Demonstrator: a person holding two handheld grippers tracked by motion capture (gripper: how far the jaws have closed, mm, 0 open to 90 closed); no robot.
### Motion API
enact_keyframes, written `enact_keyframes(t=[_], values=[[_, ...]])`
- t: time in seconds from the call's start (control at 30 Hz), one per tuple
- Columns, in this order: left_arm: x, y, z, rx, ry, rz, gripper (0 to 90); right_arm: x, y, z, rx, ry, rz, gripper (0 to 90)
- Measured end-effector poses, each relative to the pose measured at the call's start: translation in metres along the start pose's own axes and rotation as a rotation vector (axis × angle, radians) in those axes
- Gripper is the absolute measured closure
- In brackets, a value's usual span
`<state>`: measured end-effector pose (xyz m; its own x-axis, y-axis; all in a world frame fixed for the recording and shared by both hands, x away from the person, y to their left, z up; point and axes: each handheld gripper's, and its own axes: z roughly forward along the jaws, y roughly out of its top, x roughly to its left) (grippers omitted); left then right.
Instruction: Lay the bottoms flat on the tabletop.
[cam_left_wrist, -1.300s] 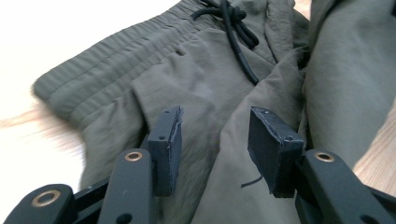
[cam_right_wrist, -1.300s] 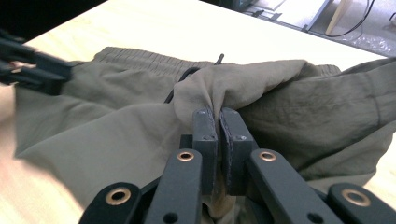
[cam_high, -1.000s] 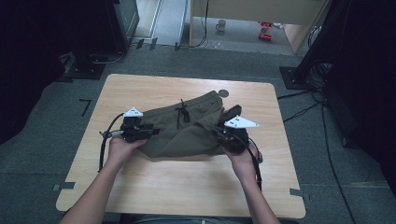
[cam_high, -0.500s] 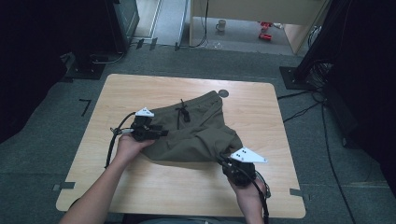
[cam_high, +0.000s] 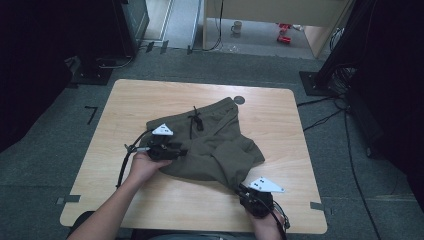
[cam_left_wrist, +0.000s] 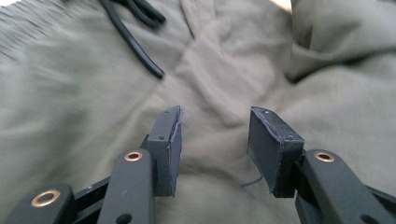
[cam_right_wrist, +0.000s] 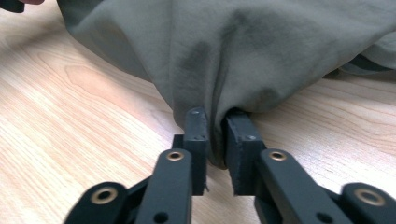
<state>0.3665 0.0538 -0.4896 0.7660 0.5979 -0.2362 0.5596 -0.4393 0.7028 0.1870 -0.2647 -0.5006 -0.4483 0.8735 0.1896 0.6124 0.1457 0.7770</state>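
Lying in a heap on the middle of the wooden tabletop (cam_high: 280, 120) is a pair of green shorts (cam_high: 215, 145) with a black drawstring (cam_high: 196, 119). The right hand-held gripper (cam_right_wrist: 215, 125) sits near the front edge and pinches a bunched corner of the shorts between its pads; its jaws have just been opening a little, with the cloth still between them. The left hand-held gripper (cam_left_wrist: 212, 140) rests over the left side of the shorts, jaws apart, gripping nothing.

The shorts (cam_high: 215, 150) are matt olive woven cloth, creased. The table (cam_high: 280, 125) is smooth, light wood-grain laminate. Gripper pads (cam_left_wrist: 273, 140) are matt dark rubber.
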Motion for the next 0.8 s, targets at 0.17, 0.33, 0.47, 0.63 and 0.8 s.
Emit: enact_keyframes(t=[0.17,0.33,0.47,0.63,0.8], values=[[0.004,-0.005,0.010,0.055,0.013,-0.014,53.0,-0.003,0.002,-0.002,-0.026,0.023,0.018,67.0],[0.008,-0.007,0.010,0.065,0.027,-0.025,52.5,-0.006,0.009,-0.015,-0.093,0.019,0.002,62.9],[0.008,-0.007,0.010,0.062,0.038,-0.020,53.8,-0.011,0.018,-0.026,-0.140,0.005,-0.008,60.2],[0.008,-0.007,0.012,0.054,0.061,0.001,55.5,-0.022,0.026,-0.034,-0.176,-0.006,0.008,59.6],[0.014,-0.002,0.015,0.052,0.074,-0.001,56.9,-0.030,0.034,-0.031,-0.173,-0.027,0.000,59.7]])
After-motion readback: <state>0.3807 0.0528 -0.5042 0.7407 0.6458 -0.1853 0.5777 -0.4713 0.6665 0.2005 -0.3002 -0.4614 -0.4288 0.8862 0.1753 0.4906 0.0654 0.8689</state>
